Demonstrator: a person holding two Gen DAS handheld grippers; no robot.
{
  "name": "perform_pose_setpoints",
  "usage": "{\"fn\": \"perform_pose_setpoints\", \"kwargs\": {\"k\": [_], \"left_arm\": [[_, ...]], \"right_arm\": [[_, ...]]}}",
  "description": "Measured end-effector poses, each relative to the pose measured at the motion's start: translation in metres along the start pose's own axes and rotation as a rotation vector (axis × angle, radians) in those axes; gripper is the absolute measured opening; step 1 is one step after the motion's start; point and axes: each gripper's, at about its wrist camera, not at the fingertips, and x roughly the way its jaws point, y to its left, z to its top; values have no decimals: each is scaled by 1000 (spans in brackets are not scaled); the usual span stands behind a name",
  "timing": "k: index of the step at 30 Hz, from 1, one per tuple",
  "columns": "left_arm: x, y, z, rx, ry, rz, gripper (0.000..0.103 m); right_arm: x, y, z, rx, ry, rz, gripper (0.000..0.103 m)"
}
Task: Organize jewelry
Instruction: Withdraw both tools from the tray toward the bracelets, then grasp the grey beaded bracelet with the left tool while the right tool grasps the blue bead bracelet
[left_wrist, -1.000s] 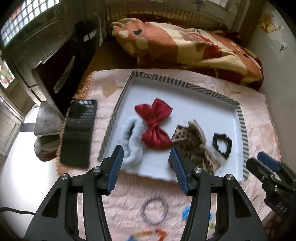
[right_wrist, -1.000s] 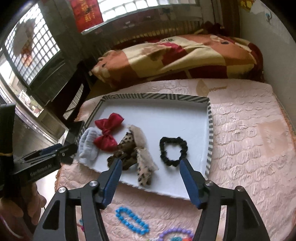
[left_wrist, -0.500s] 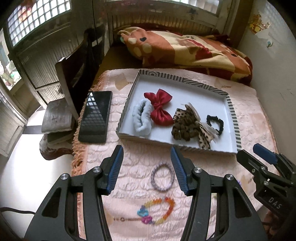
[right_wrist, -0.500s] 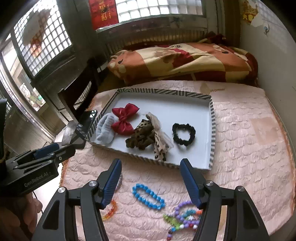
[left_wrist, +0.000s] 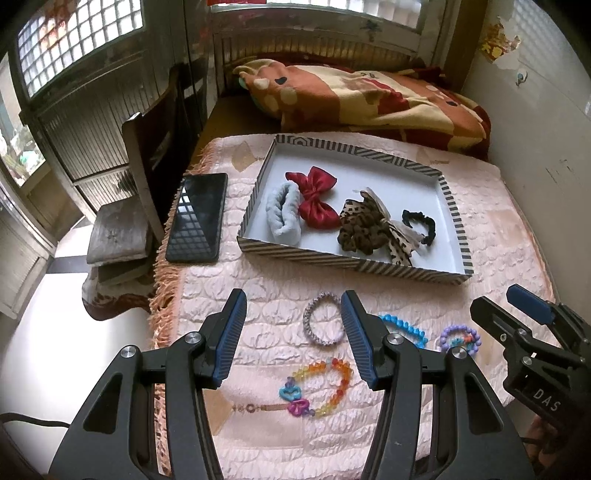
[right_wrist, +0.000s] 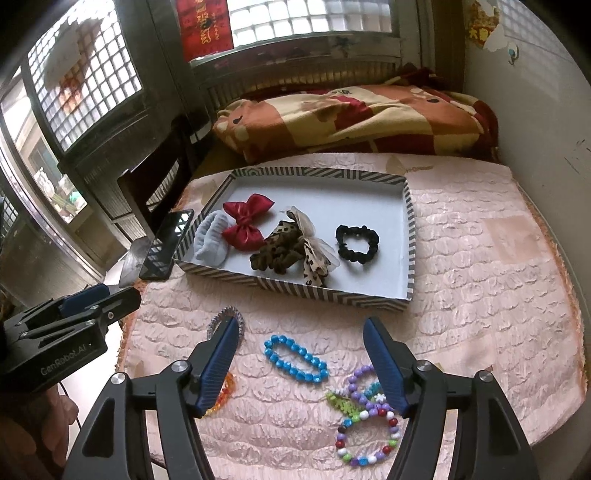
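L fingers (left_wrist: 291, 332) spread, empty | R fingers (right_wrist: 301, 363) opening, empty | multicolour bead bracelet (right_wrist: 364, 435) only R view

I see daylight coming through the glass-block windows (right_wrist: 85, 74), which are blown out white. The phone screen (left_wrist: 197, 216) mirrors their grid. Shadows are soft, focus is sharp, and fisheye bending darkens my corners.

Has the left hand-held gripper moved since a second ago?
Yes. The left hand-held gripper has pulled back from the striped tray, toward the bracelets in front of it.
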Motion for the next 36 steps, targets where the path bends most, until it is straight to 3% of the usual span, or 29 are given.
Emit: {"fn": "perform_pose_setpoints", "kwargs": {"k": [18, 27, 36], "left_arm": [[-5, 4, -12, -11, 12, 6, 53], [14, 35, -17, -98, 105, -44, 53], [42, 49, -30, -154, 175, -45, 53]], "right_arm": [[2, -1, -5, -15, 19, 5, 68], [32, -8, -18, -40, 88, 23, 68], [77, -11, -27, -107, 160, 15, 68]]}}
